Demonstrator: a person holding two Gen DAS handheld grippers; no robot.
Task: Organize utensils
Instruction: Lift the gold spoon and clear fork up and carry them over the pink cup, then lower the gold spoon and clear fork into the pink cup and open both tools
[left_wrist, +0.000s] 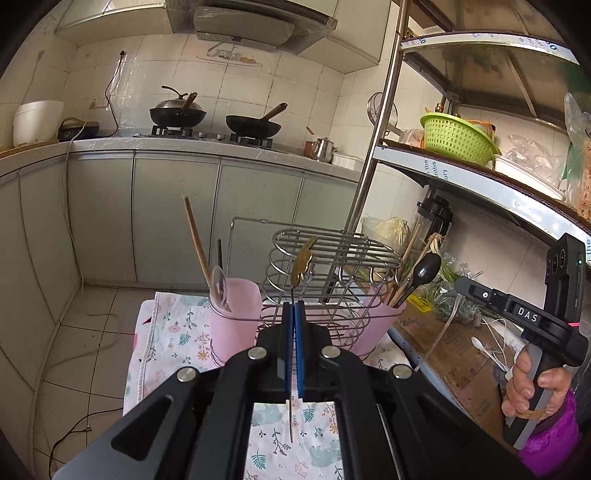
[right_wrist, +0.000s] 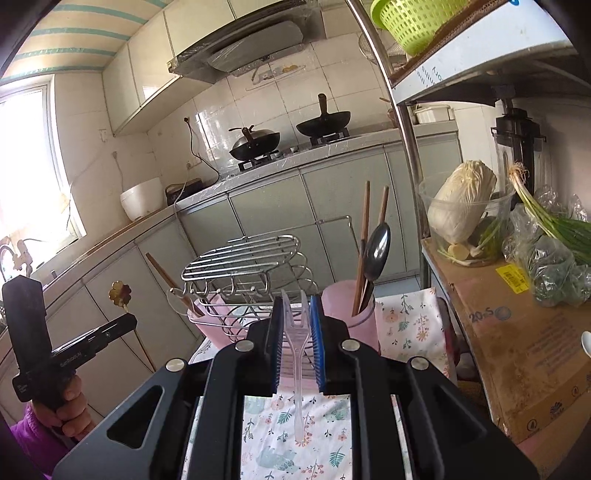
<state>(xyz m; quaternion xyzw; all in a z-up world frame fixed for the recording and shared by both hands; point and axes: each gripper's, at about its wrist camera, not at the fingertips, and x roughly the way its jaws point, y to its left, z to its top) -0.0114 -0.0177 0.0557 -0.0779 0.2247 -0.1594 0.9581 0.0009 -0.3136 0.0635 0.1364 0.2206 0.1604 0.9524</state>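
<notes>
My left gripper (left_wrist: 294, 306) is shut on a thin metal utensil with a gold flower-shaped head (left_wrist: 303, 260), held up in front of the wire rack (left_wrist: 332, 254). My right gripper (right_wrist: 297, 314) is shut on a clear plastic fork (right_wrist: 295, 332), tines forward. Each gripper shows in the other's view: the left gripper (right_wrist: 131, 320) with the gold utensil (right_wrist: 120, 293), the right gripper (left_wrist: 460, 284) with the fork (left_wrist: 448, 321). Two pink cups flank the rack. The left cup (left_wrist: 236, 314) holds a chopstick and a clear spoon. The right cup (right_wrist: 354, 314) holds chopsticks and a black spoon (right_wrist: 378, 251).
The cups and rack stand on a floral cloth (left_wrist: 177, 325). To the right is a metal shelf with a cardboard sheet (right_wrist: 517, 350), a cabbage (right_wrist: 461, 199), green onions and a green basket (left_wrist: 458, 138). A steel post (left_wrist: 373, 147) rises behind the rack. Woks sit on the far counter.
</notes>
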